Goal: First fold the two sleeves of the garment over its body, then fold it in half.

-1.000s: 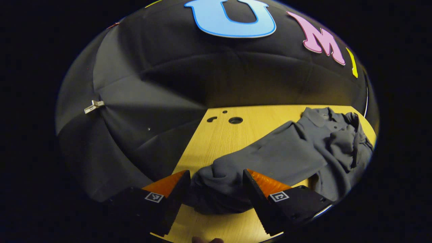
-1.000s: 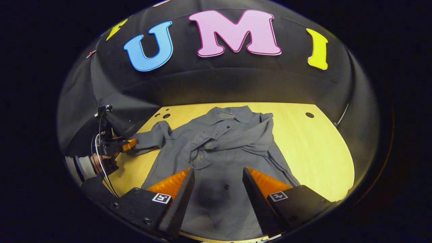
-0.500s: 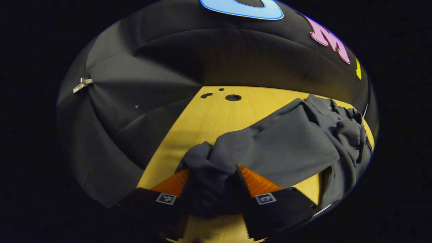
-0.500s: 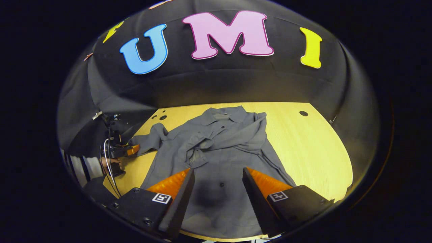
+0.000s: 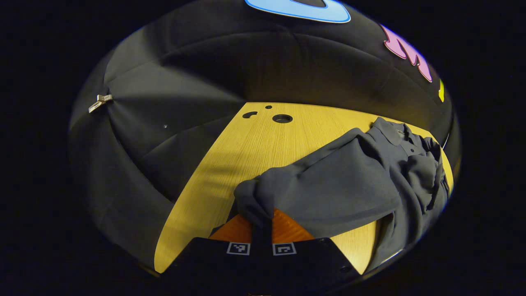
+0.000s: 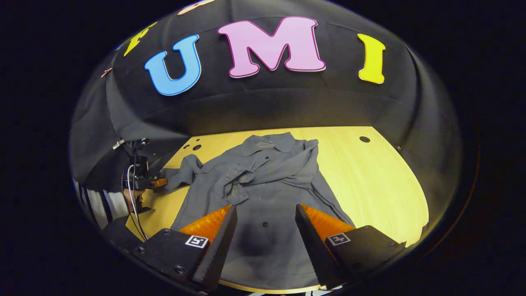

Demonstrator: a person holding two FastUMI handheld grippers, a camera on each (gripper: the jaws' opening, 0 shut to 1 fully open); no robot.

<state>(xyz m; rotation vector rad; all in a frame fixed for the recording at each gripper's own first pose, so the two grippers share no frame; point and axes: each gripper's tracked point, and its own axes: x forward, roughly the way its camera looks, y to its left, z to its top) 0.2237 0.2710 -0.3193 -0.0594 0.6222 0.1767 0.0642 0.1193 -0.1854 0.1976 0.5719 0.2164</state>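
Sleeve (image 5: 324,185) cuff is sitting pinched between the closed fingers of the left gripper (image 5: 261,222), its length running rightward toward the shirt (image 6: 267,193) body on the table (image 6: 382,181), while the right gripper (image 6: 265,230) is hovering wide open, empty.

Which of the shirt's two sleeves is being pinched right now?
The grey shirt's outstretched sleeve, lying out on the wooden table. The left gripper is shut on its cuff. The other sleeve is already folded across the body.

A recording booth, not a home; black cloth wall (image 6: 263,107) drapes behind a bare wooden table (image 6: 382,185) with drilled holes (image 5: 282,119).
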